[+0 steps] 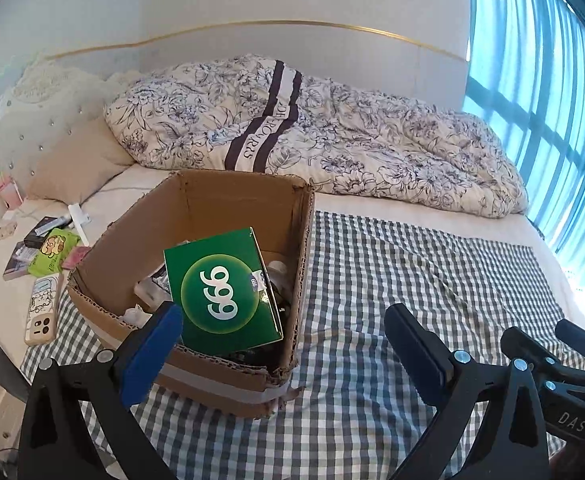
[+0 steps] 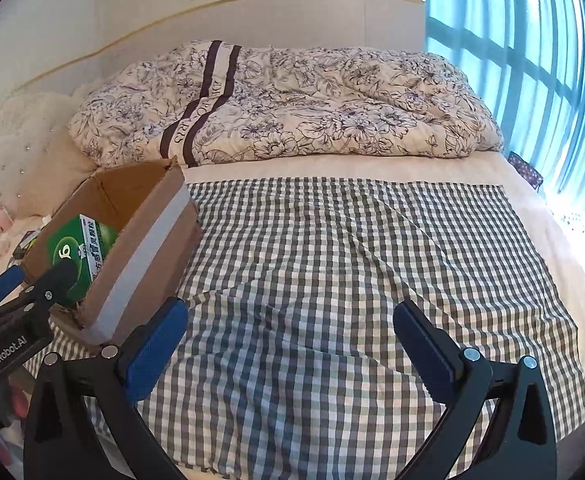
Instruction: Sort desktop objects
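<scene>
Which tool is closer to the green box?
Left. The left tool is open right at the carton's near edge, one finger almost at the green box. The right tool is open over the checked cloth, beside the carton.

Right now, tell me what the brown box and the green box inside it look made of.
Brown box: corrugated cardboard, matte; fluting shows along its torn top edges, and a grey tape band wraps it. Green box: seemingly thin printed paperboard with a slight sheen, judging by crisp folded edges and printed graphics.
</scene>
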Tool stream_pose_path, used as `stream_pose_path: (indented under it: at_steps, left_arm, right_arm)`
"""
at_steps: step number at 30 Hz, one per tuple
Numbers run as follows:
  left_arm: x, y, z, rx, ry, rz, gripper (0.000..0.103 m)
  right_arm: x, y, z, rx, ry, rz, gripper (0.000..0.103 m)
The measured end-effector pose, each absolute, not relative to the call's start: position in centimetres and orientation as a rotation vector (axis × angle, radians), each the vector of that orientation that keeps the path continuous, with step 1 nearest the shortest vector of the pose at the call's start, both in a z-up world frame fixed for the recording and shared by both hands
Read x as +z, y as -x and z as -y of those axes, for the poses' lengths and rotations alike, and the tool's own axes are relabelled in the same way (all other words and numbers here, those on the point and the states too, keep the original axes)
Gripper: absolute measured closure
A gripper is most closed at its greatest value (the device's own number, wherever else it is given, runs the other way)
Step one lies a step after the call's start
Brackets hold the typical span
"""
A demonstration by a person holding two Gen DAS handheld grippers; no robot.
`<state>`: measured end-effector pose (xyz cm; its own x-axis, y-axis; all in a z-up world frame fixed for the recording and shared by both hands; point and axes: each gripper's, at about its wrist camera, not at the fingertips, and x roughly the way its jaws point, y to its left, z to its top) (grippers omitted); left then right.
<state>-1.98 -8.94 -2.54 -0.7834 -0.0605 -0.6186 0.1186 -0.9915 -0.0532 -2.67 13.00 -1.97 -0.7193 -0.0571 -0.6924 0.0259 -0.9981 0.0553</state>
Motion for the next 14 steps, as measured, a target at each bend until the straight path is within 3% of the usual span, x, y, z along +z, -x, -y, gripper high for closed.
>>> stream_pose_path:
  at_steps: [14]
  left_arm:
    - [-2.9, 1.7, 9.1, -2.86, -1.016, -0.174, 0.0]
  right_arm:
    - [-3.4, 2.3, -12.5, -2.861, -1.211, 0.031, 0.0]
